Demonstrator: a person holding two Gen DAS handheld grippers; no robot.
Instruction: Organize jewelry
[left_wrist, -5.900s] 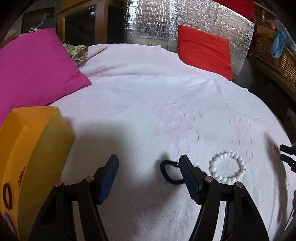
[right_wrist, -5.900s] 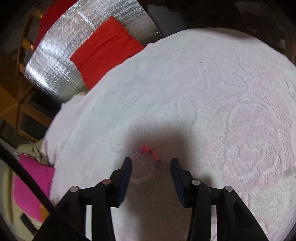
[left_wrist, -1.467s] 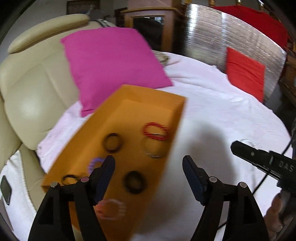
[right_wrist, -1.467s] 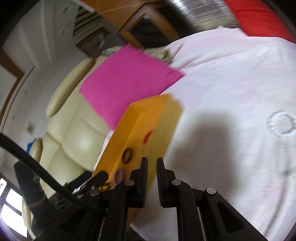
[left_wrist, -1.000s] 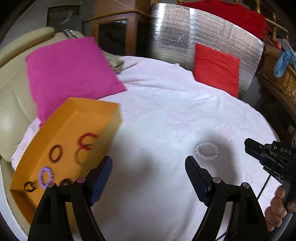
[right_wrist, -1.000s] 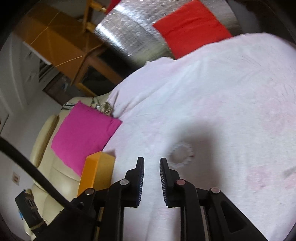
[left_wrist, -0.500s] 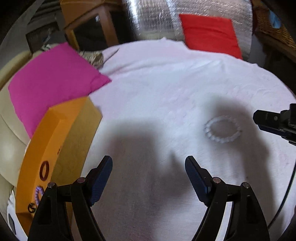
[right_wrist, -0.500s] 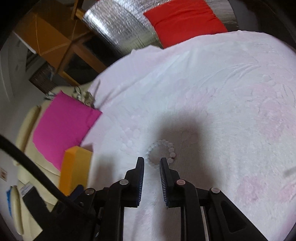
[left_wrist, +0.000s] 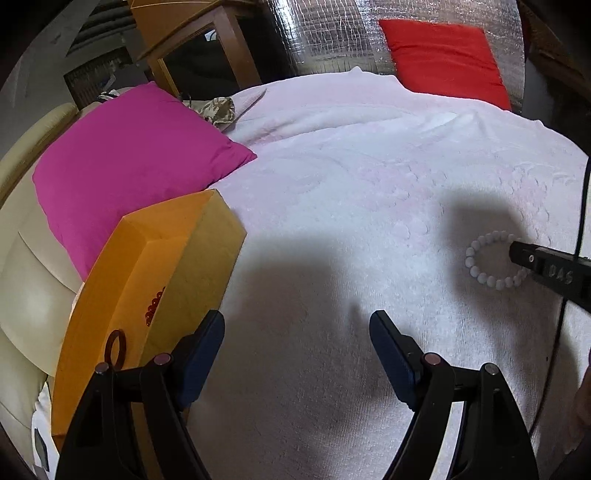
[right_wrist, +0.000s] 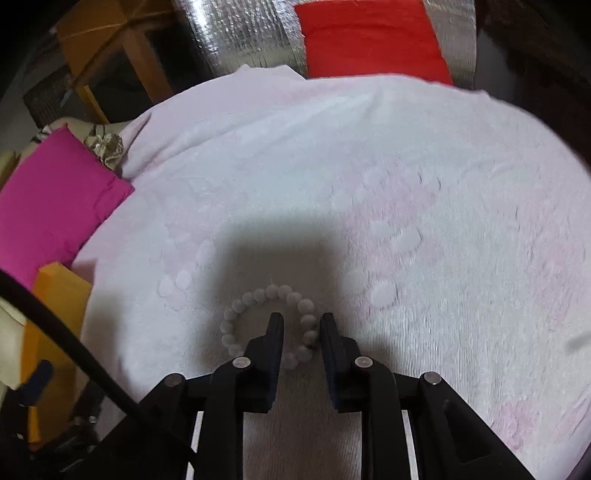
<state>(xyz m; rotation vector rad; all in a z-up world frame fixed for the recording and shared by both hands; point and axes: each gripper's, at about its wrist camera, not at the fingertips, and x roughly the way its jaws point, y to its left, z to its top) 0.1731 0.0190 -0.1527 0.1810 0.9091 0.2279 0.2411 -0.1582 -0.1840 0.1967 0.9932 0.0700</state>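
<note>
A white bead bracelet (right_wrist: 255, 295) lies flat on the white blanket (right_wrist: 406, 184). My right gripper (right_wrist: 301, 318) is low over it with its jaws opening. The bracelet's right-hand beads sit between the two fingers, and the pads do not press them. The left wrist view shows the same bracelet (left_wrist: 471, 260) at the right, with a right finger (left_wrist: 546, 269) reaching over it. My left gripper (left_wrist: 295, 321) stands open above bare blanket with nothing between its fingers. Beside its left finger is an orange box (left_wrist: 199, 266) holding a red bead bracelet (left_wrist: 153, 306) and a brown ring (left_wrist: 116, 349).
A magenta pillow (left_wrist: 129, 155) leans on a cream armchair (left_wrist: 26, 266) behind the box. At the back stand a red cushion (left_wrist: 443, 55), a silver foil panel (left_wrist: 325, 37) and a wooden cabinet (left_wrist: 192, 48). A black cable (right_wrist: 74, 339) crosses the right wrist view's lower left.
Both grippers have come down toward the blanket. The right one has closed in on the white bracelet, and its narrow jaws have widened around the right-hand beads.
</note>
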